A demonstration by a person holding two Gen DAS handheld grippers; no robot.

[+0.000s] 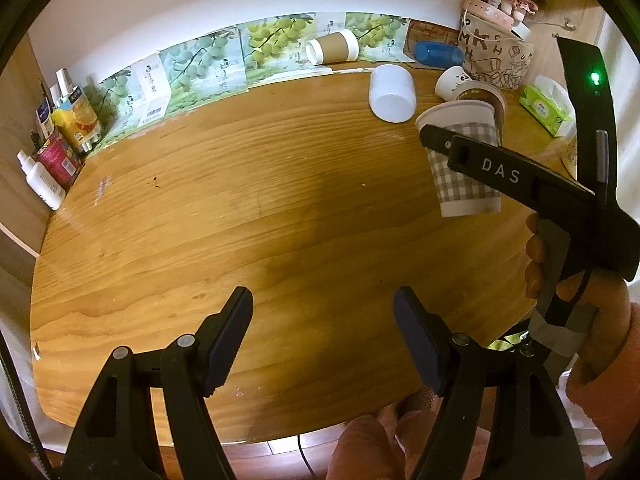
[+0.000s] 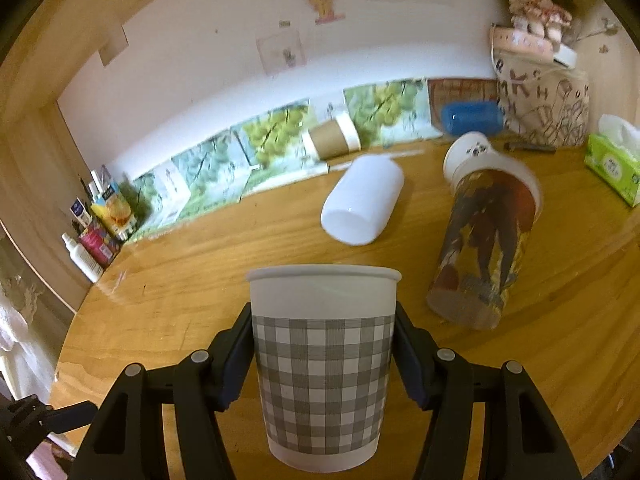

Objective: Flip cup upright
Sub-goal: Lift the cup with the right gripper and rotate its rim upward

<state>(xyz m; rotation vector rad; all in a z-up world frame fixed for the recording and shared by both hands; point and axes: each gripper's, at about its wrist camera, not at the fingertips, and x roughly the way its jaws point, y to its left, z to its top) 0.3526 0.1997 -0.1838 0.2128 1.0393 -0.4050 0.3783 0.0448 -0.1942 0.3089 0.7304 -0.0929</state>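
Note:
A white paper cup with a grey checked sleeve is upright, rim up, between the two fingers of my right gripper, which is shut on it. In the left wrist view the same cup hangs above the wooden table at the right, with the right gripper's finger across it. My left gripper is open and empty above the table's near edge.
Several other cups lie on their sides at the back: a plain white one, a picture-printed one, a brown-sleeved one, a blue one. A tissue box and a printed bag stand at the right; bottles at the left.

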